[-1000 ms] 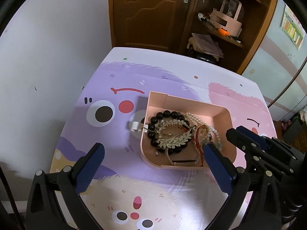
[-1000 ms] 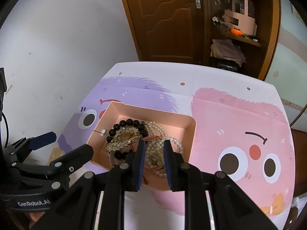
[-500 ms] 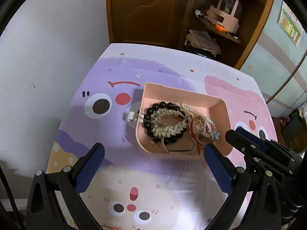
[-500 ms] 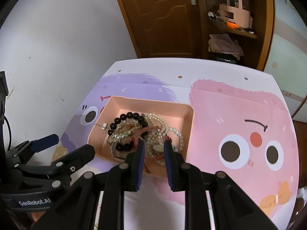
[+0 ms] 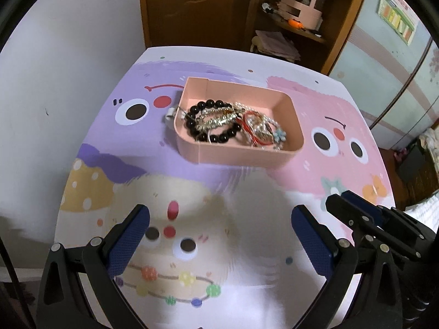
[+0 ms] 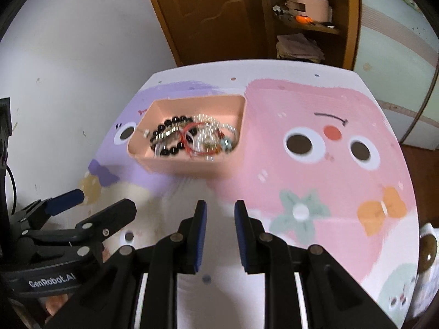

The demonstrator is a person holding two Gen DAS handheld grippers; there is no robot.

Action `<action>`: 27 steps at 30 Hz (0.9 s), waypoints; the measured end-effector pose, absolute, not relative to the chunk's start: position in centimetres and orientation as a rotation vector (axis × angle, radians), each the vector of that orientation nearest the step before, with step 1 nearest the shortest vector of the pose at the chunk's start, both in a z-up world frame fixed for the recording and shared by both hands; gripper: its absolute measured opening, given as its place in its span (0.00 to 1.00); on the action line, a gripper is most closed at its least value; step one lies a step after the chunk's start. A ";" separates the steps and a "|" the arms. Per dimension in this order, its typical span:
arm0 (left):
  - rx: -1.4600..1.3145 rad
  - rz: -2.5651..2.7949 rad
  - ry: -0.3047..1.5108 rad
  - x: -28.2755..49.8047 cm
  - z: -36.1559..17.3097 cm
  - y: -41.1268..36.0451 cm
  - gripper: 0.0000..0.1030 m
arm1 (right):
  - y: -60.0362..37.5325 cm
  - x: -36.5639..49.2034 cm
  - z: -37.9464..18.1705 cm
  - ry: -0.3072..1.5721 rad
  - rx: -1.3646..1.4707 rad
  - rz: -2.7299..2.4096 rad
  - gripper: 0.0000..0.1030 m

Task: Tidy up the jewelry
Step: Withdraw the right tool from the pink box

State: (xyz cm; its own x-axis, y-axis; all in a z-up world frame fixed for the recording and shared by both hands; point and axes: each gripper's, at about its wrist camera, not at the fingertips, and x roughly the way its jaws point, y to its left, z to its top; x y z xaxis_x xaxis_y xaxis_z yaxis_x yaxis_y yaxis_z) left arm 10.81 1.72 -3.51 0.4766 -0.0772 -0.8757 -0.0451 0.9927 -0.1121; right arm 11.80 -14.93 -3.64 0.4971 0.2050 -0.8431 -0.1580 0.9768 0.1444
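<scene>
Cartoon-printed tabletop (image 5: 208,192) carrying pink tray (image 5: 241,152) heaped with black bead bracelet (image 5: 211,134) and pearl strands (image 5: 260,126). Nearer, left gripper (image 5: 219,235) spread wide, empty; right gripper (image 6: 219,233) narrowly parted, pinching nothing.

Ahead of both hand-held grippers, the cartoon-printed surface (image 5: 219,197) lies bare up to the pink rectangular plastic tray (image 5: 241,152), whose walls block low passage.

The worktop (image 5: 329,104) wore a cartoon-monster mat; a pink tray (image 5: 241,152) of tangled jewelry sat on it, with a small white piece, perhaps a clasp (image 5: 170,113), beside its left wall.
</scene>
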 end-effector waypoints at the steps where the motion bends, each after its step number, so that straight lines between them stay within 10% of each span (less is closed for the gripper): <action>1: -0.122 -0.014 1.072 10.4 -3.4 1.7 0.99 | -15.1 11.3 -3.6 1.030 0.052 0.217 0.24; 27: -0.030 0.053 0.944 3.4 0.1 -1.1 0.99 | -17.9 3.5 -1.2 0.960 0.117 0.108 0.30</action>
State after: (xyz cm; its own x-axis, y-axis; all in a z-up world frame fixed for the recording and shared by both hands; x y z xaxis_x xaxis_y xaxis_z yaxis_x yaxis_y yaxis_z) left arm 3.36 -1.10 0.14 0.5855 0.0319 -0.8100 -0.0583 0.9983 -0.0028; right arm 3.49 -17.91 -1.16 0.5687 0.1440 -0.8098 -0.0403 0.9883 0.1474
